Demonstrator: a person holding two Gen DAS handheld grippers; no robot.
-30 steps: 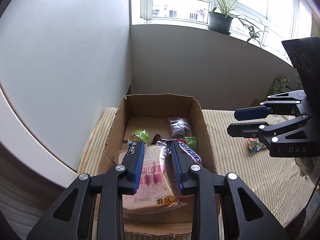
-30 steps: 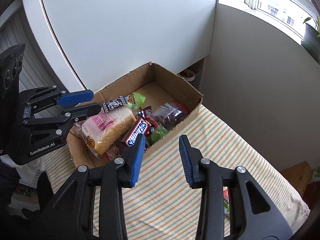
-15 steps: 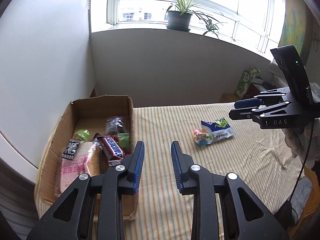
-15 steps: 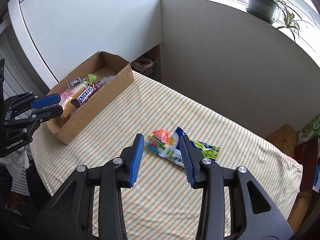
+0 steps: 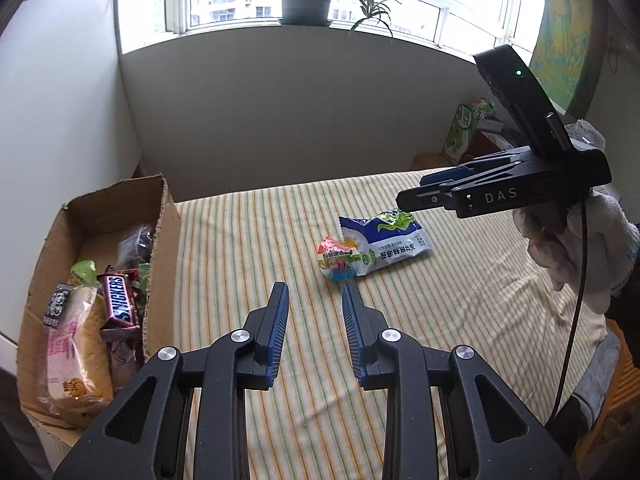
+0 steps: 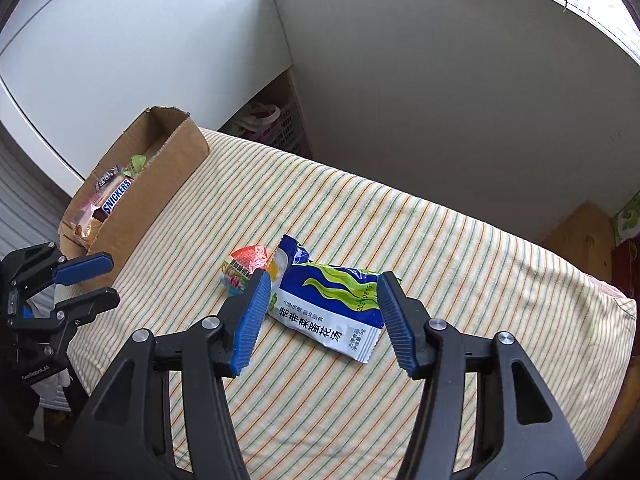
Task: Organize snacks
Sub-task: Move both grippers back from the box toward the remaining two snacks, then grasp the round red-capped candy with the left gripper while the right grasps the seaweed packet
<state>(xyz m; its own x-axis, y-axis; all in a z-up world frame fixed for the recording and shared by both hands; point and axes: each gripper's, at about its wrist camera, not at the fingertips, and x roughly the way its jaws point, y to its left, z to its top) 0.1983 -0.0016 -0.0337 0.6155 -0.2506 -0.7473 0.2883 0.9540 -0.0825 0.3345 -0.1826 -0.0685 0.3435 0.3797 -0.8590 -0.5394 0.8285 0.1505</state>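
snacks are split between two places: most sit in the box at the left edge of the left wrist frame — a snickers and a bread pack among them — while two lie loose on the striped cloth near frame centre: a blue packet and a small round candy touching its left end.

the step in hand looks like the pickup of the blue packet. the right gripper hangs over it with its fingers spread wide, one at each end of the packet and not yet closed on it. the left gripper is also spread and empty, pointing at the cloth just short of the candy.

the next move, as i judge it, calls for lowering the right gripper onto the cloth and closing across the packet. the left finger stands right by the candy, so it could catch or nudge it. the packet is flat and thin, so the pads need to get low enough to pinch it rather than slide over it. then it goes across to the box in the upper left of the right wrist frame.

the left wrist view shows the inside of the box and its contents plainly, plus the right gripper from the side, above the packet — the height gap reads there. the right wrist view shows how the fingers bracket the packet, which the side view does not, and only the tops of the box contents.
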